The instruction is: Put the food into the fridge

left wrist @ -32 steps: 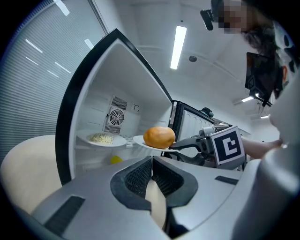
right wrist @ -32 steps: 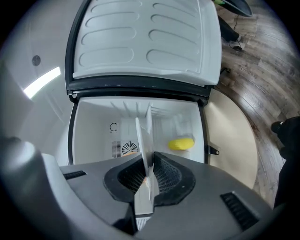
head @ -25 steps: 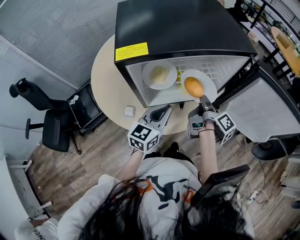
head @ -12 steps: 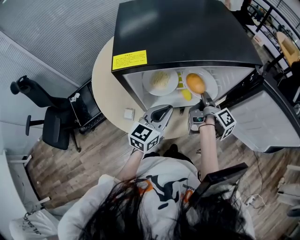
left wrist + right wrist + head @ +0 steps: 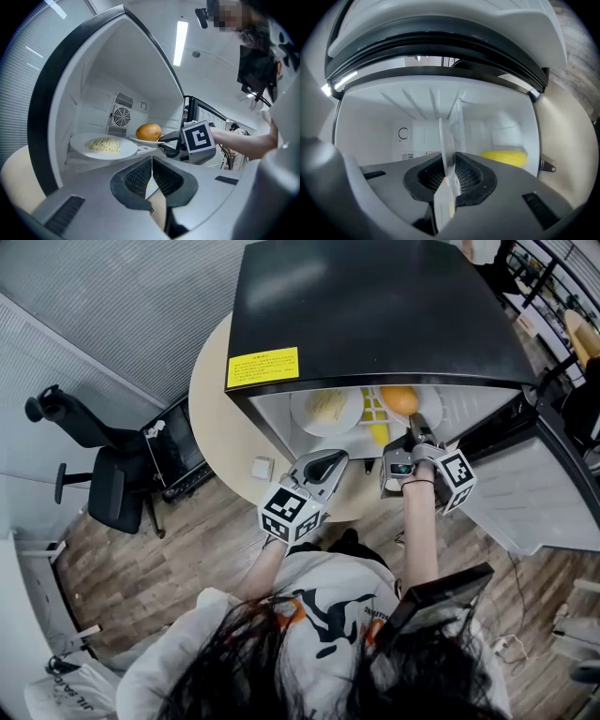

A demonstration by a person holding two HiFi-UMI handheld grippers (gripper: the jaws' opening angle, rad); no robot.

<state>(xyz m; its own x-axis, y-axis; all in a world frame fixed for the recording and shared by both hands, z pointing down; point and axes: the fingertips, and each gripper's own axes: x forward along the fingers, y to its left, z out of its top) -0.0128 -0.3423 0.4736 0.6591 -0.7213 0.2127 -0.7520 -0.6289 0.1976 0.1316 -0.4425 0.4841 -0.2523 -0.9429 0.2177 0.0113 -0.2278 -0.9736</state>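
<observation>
A black mini fridge [image 5: 375, 306] stands open on a round table. Inside sit a white plate of noodles [image 5: 326, 409] [image 5: 103, 145] and something yellow [image 5: 378, 432] [image 5: 505, 157]. My right gripper [image 5: 413, 427] [image 5: 161, 142] reaches into the fridge. It holds by the rim a white plate [image 5: 140, 139] carrying a round orange food [image 5: 400, 399] [image 5: 148, 131]. In the right gripper view the rim [image 5: 443, 145] stands edge-on between the pads, and the jaws are just starting to open. My left gripper [image 5: 328, 463] [image 5: 151, 171] is shut and empty in front of the fridge opening.
The fridge door [image 5: 553, 493] hangs open to the right. A small white object [image 5: 262, 468] lies on the beige table [image 5: 216, 418] left of the fridge. A black office chair [image 5: 94, 484] and a low black box [image 5: 178, 451] stand on the wooden floor at left.
My right gripper has carried the plate with the orange food up and deeper into the fridge, beside the noodle plate. The left gripper has hardly moved.
</observation>
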